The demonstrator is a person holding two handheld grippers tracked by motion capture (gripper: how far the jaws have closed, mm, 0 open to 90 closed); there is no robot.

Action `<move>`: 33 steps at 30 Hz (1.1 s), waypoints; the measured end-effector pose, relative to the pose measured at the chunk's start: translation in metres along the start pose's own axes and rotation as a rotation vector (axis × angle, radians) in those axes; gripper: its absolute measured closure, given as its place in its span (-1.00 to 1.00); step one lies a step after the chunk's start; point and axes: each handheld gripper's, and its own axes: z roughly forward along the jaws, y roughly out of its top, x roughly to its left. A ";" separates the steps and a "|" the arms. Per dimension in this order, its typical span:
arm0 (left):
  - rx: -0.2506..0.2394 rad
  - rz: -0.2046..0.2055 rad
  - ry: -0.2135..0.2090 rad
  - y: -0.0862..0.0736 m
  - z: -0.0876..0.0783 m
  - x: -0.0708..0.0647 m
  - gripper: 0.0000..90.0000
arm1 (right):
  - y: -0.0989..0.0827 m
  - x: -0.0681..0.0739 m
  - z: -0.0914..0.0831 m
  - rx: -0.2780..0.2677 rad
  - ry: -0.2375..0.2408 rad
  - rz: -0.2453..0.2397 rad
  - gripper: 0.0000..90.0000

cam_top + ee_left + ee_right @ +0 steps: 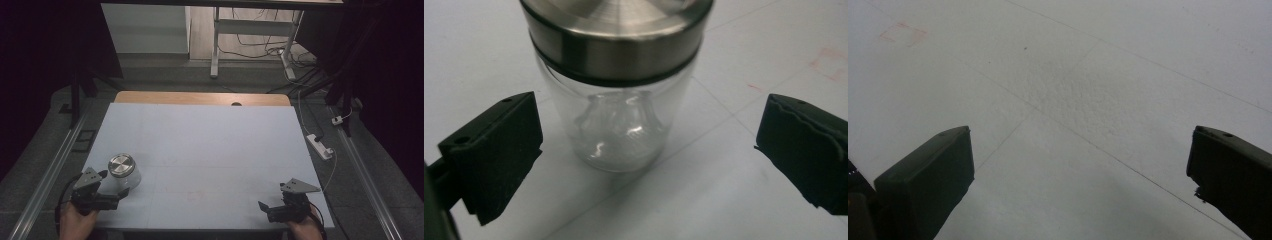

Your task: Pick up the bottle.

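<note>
Jar: a clear glass jar with a brushed steel lid stands upright on the pale table, near its front left corner.
Jar from the left gripper view: the jar stands straight ahead, its glass wall between the two black jaws but touching neither; the steel lid sits above jaw height, and the bottom of the jar rests on the table.
Left gripper: the left gripper lies just in front of and to the left of the jar, held in the person's left hand. Its jaws are spread wide, wider than the jar, and grip nothing.
Gap: a bare strip of table shows on each side between jaw and glass.
Right gripper: the right gripper sits near the front right corner of the table, well apart from the jar, in the person's right hand.
Right gripper jaws: in the right gripper view they are spread wide with bare table between them, holding nothing.
Table surface: faint thin lines cross it, and a small reddish mark lies ahead of the right gripper.
</note>
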 end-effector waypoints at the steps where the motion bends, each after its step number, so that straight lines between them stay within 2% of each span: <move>1: 0.004 -0.002 0.007 0.001 0.001 0.001 -1.00 | 0.000 0.000 0.000 0.001 0.000 -0.002 -1.00; 6: 0.006 -0.026 0.029 0.005 0.005 0.006 -1.00 | 0.000 0.000 0.000 0.006 0.000 -0.005 -1.00; 11: 0.010 -0.037 0.002 0.011 0.012 0.012 -1.00 | 0.000 0.000 0.001 0.008 0.000 -0.007 -1.00; 19: 0.035 -0.007 -0.012 0.020 0.029 0.017 -1.00 | 0.000 0.001 0.002 0.016 0.001 -0.012 -1.00; 23: 0.049 0.009 -0.003 0.022 0.034 0.017 -1.00 | 0.001 0.001 0.002 0.017 0.001 -0.014 -1.00; 26: 0.073 0.032 0.005 0.023 0.038 0.016 -0.89 | 0.001 0.001 0.002 0.020 0.001 -0.016 -1.00; 28: 0.083 0.051 0.030 0.023 0.039 0.014 -0.85 | 0.001 0.001 0.002 0.020 0.001 -0.017 -1.00; 29: 0.080 0.060 0.013 0.024 0.039 0.014 -0.68 | 0.001 0.001 0.002 0.020 0.001 -0.017 -1.00; 33: 0.073 0.065 0.007 0.024 0.039 0.014 -0.67 | 0.001 0.001 0.002 0.021 0.001 -0.017 -1.00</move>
